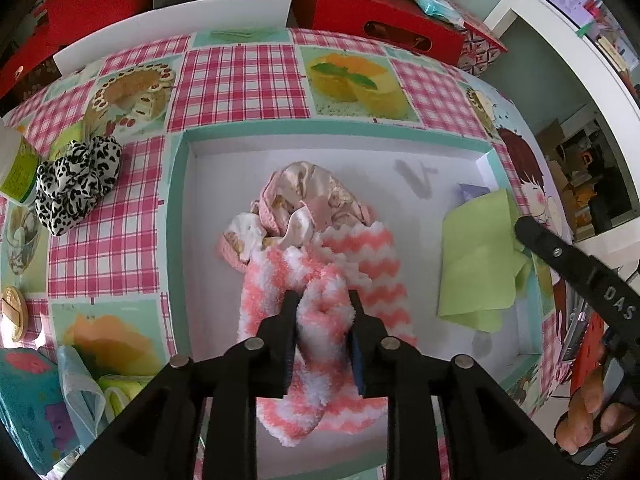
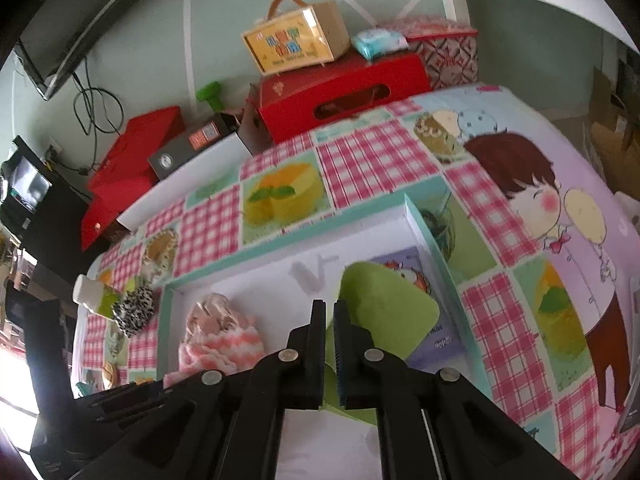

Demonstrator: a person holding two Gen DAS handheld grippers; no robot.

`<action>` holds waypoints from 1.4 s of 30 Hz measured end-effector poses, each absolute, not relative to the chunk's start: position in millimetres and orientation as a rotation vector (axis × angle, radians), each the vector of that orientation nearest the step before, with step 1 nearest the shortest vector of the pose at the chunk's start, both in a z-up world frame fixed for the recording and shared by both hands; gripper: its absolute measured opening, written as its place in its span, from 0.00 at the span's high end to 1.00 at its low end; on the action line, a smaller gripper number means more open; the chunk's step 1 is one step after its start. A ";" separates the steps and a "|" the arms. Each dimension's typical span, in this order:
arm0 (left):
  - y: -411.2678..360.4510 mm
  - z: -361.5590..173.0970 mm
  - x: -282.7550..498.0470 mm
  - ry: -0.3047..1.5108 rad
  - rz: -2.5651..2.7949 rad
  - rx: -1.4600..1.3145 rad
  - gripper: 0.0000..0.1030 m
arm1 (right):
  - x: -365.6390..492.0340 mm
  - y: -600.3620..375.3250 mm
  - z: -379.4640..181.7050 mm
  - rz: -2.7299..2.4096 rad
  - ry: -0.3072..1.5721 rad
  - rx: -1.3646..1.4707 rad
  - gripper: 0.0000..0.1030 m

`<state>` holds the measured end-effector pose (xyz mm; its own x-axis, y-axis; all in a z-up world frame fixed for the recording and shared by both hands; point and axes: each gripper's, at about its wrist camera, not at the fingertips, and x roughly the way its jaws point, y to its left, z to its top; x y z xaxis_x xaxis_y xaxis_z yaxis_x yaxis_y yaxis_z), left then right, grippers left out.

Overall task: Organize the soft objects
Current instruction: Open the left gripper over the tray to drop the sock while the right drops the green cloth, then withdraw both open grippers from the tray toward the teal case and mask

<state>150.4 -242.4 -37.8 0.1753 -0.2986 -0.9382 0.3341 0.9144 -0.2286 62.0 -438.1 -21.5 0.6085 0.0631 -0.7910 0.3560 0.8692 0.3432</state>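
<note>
- left gripper [image 1: 323, 300] jaws pinch pink-white fuzzy sock [image 1: 326, 344], long axis running along the fingers
- right gripper [image 2: 328, 312] jaws pinch green cloth [image 2: 384, 312] edge, cloth extending ahead-right

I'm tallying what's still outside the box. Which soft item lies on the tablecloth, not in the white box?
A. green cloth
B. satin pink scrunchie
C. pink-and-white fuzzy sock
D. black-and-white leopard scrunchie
D: the leopard scrunchie lies on the checked tablecloth, left of the white box.
</note>
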 end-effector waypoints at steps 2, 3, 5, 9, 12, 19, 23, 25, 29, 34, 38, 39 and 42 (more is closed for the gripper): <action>-242.9 -38.0 150.3 1.321 -0.449 0.032 0.71 | 63.5 -438.4 -26.4 -0.177 0.929 0.507 0.94; -244.2 -38.5 150.9 1.322 -0.449 0.031 0.66 | 64.5 -437.8 -28.9 -0.178 0.939 0.505 0.94; -244.4 -38.5 151.3 1.321 -0.446 0.030 0.59 | 65.2 -436.8 -31.1 -0.179 0.948 0.503 0.94; -241.2 -31.1 152.1 1.306 -0.435 0.027 0.55 | 61.5 -434.2 -20.8 -0.204 0.930 0.469 0.94; -236.5 -19.3 151.5 1.275 -0.433 0.022 0.53 | 55.3 -432.7 -3.4 -0.203 0.875 0.454 0.94; -222.1 3.1 152.8 1.208 -0.431 -0.014 0.26 | 57.5 -428.1 3.0 -0.206 0.870 0.453 0.94; -214.1 11.8 153.9 1.179 -0.424 -0.036 0.26 | 60.2 -423.7 -0.3 -0.210 0.894 0.431 0.94; -209.1 13.2 155.5 1.165 -0.406 -0.040 0.26 | 60.6 -421.6 0.0 -0.214 0.899 0.413 0.94; -202.8 11.4 159.8 1.160 -0.376 -0.053 0.26 | 62.9 -417.5 -0.6 -0.227 0.914 0.377 0.86; -195.5 7.4 162.7 1.162 -0.352 -0.078 0.24 | 64.0 -414.6 0.2 -0.268 0.920 0.337 0.27; -191.8 0.1 166.7 1.180 -0.338 -0.092 0.12 | 66.8 -412.9 -4.0 -0.286 0.946 0.309 0.03; -191.0 -0.6 167.6 1.181 -0.337 -0.098 0.12 | 67.3 -412.9 -5.0 -0.290 0.949 0.303 0.00; -188.9 -0.6 168.7 1.174 -0.340 -0.115 0.12 | 67.2 -413.3 -5.0 -0.292 0.946 0.302 0.00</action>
